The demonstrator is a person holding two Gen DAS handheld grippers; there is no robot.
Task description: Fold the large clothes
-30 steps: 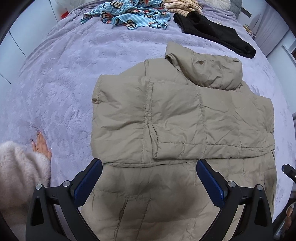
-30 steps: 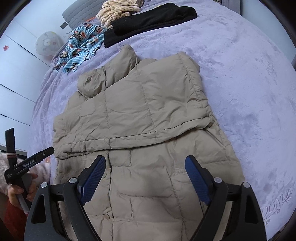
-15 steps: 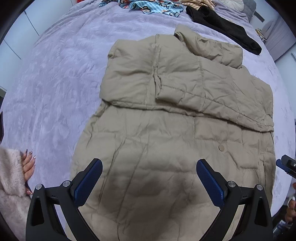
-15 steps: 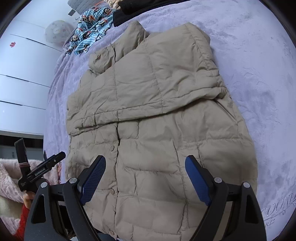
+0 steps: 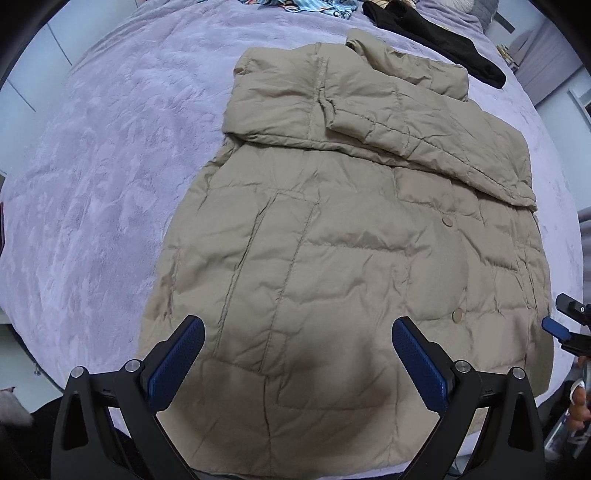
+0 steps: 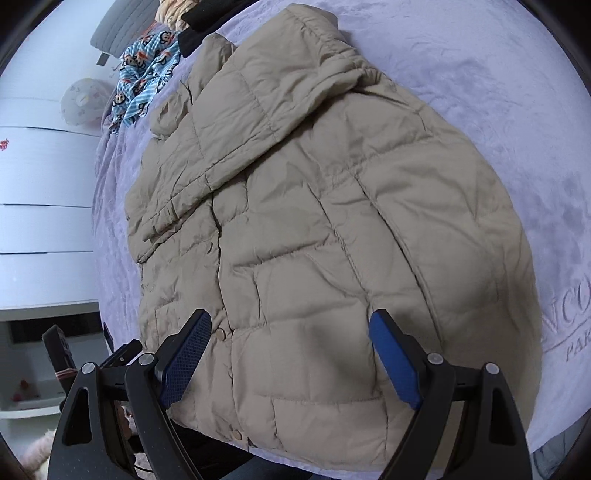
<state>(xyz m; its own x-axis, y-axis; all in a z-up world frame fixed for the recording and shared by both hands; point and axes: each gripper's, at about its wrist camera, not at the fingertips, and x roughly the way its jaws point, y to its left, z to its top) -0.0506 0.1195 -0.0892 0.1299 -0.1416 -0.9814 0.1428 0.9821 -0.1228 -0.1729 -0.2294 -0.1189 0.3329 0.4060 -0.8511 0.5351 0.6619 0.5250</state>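
Observation:
A beige padded jacket (image 5: 347, 236) lies flat on the lilac bedspread (image 5: 96, 177), both sleeves folded across its chest, collar at the far end. It also shows in the right wrist view (image 6: 332, 221). My left gripper (image 5: 295, 350) is open and empty, hovering above the jacket's lower left part near the hem. My right gripper (image 6: 290, 347) is open and empty above the jacket's lower right part near the hem. The right gripper's tip (image 5: 569, 321) shows at the right edge of the left wrist view.
A black garment (image 5: 436, 33) and a blue cartoon-print cloth (image 6: 147, 70) lie at the far end of the bed. White drawers (image 6: 40, 221) stand to the left. The bed's near edge runs just below the jacket hem (image 6: 295, 454).
Both grippers have pulled back toward the jacket's hem and the bed's near edge, still open. The jacket has not moved. The hand on the bedspread has left the left view.

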